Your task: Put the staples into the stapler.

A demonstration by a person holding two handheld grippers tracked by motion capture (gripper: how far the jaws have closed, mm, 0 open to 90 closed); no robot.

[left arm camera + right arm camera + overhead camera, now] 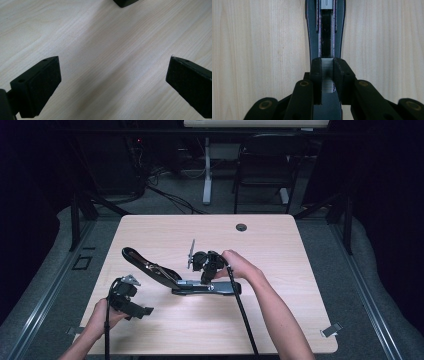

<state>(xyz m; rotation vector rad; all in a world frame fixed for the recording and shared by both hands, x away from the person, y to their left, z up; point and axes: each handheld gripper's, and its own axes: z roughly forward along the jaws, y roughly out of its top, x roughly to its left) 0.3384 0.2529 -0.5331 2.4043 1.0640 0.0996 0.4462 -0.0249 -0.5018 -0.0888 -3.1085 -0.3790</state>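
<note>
Staple strip clenched in right tool over open stapler; left tool released.

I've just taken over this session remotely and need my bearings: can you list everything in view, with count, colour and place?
stapler: one, black and grey, opened flat near the table's middle, its lid swung up to the left, its open channel seen in the right gripper view
strip of staples: one, silver, between the right gripper's jaws over the stapler's channel
table: one, light wood, with a dark round hole near its far edge
chair: one, black, on the floor beyond the table
left gripper: one, black, over the table's near left, jaws wide apart, nothing between them
right gripper: one, black, over the stapler, shut on the strip
</note>
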